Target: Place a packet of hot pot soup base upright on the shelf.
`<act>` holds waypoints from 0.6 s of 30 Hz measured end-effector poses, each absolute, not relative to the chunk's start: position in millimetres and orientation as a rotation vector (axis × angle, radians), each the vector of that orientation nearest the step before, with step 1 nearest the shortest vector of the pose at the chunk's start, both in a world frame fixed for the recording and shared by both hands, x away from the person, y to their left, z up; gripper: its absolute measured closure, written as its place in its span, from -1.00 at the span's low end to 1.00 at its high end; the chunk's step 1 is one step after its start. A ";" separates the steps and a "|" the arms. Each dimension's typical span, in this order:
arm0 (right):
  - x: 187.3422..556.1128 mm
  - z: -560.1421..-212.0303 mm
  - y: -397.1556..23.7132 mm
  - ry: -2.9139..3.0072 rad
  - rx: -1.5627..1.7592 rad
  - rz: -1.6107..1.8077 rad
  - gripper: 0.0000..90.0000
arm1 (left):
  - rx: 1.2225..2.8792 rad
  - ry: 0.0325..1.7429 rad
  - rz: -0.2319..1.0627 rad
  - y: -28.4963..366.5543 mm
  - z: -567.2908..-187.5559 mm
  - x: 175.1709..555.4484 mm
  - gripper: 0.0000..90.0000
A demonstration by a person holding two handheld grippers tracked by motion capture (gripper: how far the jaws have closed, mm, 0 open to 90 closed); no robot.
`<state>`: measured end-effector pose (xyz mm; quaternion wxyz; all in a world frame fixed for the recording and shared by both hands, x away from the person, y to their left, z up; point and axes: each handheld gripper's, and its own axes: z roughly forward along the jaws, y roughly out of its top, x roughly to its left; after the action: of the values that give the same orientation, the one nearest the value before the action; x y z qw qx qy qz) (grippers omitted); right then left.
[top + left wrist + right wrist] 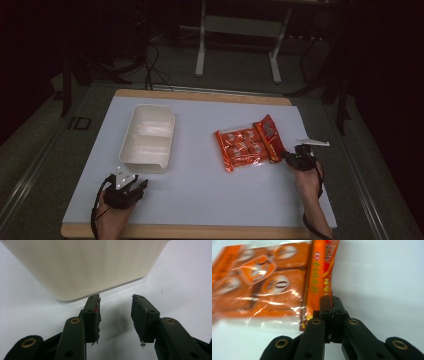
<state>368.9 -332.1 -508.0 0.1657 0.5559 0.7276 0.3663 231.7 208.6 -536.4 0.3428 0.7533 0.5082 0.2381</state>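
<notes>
Btwn right gripper jaws: orange snack pack corner, pinched.

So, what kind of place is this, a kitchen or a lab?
Probably a lab or recording room, not a kitchen. A white-covered table stands on a dark floor with loose cables; a bare metal stand is behind it, and dark surroundings close it in.

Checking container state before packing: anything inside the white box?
Both compartments of the white box look empty in the high view. Its near wall hides a strip of the floor closest to the left tool.
</notes>
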 end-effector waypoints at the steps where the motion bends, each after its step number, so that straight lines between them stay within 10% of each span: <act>1: 363.0 -507.0 -332.2 2.083 1.593 1.082 1.00 | 1.958 1.320 0.620 208.8 -536.3 231.5 0.31; 12: 372.3 -498.6 -326.4 2.216 1.558 1.088 0.38 | 1.967 1.312 0.619 206.2 -536.5 232.0 0.30; 18: 398.0 -495.0 -320.5 2.273 1.578 1.025 0.38 | 1.960 1.315 0.619 207.7 -536.2 232.0 0.31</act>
<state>398.0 -320.5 -495.0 0.0953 0.5322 0.7669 0.3458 232.0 207.7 -536.2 0.3437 0.7544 0.5060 0.2381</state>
